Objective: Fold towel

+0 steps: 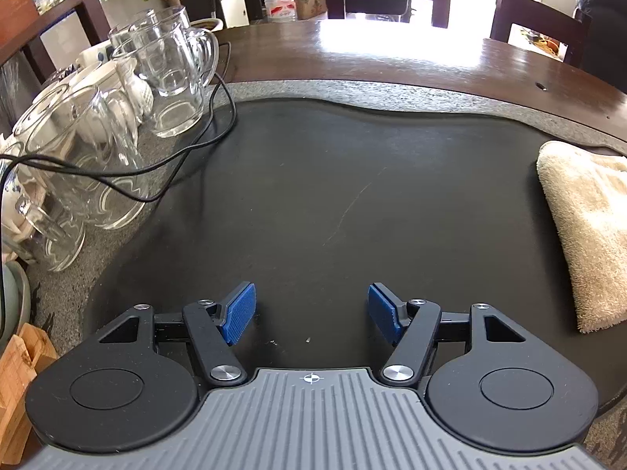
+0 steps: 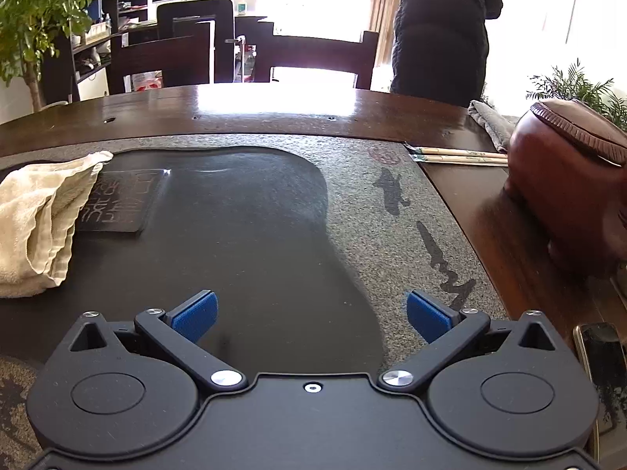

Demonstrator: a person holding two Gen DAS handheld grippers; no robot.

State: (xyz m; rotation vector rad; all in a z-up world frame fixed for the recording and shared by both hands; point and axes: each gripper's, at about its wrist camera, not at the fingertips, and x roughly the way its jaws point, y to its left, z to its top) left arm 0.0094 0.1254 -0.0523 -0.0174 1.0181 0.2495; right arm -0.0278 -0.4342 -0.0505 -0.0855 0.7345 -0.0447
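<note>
Towel (image 2: 33, 223) on dark stone tray (image 2: 243, 227)

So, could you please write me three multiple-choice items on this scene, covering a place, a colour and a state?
1. Where does the towel lie?
A. on the dark tray
B. on a chair
C. in a glass

2. What colour are the left tool pads?
A. red
B. blue
C. green

3. How is the right tool?
A. shut on the towel
B. shut, empty
C. open, empty

Answers: 1 A, it rests on the tray; 2 B, both pads are blue; 3 C, its jaws stand apart with nothing between.
</note>
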